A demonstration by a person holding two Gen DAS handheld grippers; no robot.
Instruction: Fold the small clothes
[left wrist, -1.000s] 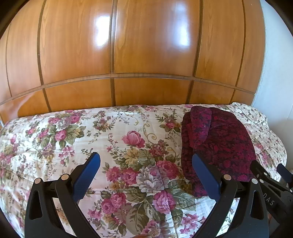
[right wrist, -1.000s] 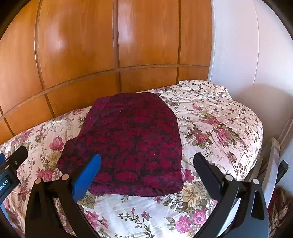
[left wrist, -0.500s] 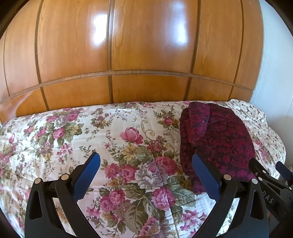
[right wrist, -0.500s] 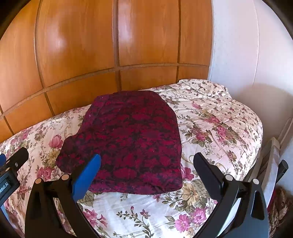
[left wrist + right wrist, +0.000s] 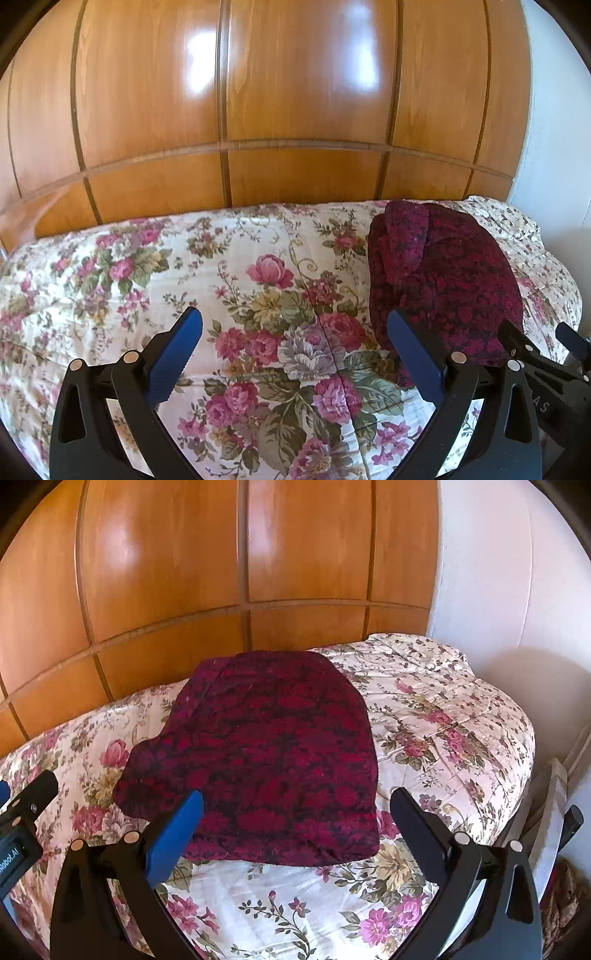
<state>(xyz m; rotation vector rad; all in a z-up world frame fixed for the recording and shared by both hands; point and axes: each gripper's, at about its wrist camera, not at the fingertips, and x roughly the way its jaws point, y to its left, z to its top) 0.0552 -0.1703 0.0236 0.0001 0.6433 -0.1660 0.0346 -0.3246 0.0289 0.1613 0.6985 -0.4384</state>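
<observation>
A dark red patterned garment (image 5: 266,753) lies folded flat on the floral quilt (image 5: 443,738) toward the bed's right end, its far edge close to the wooden panelled wall (image 5: 221,572) and its near edge short of the bed's front edge. The right gripper (image 5: 295,814) hangs above that near edge with its fingers spread wide and nothing between them — the left finger overlaps the garment's near left corner, the right finger sits over bare quilt just past its right edge. The left gripper (image 5: 294,332) is also spread and empty, held over bare quilt, the garment (image 5: 443,273) just beyond its right finger, a folded flap showing on the garment's far left side.
</observation>
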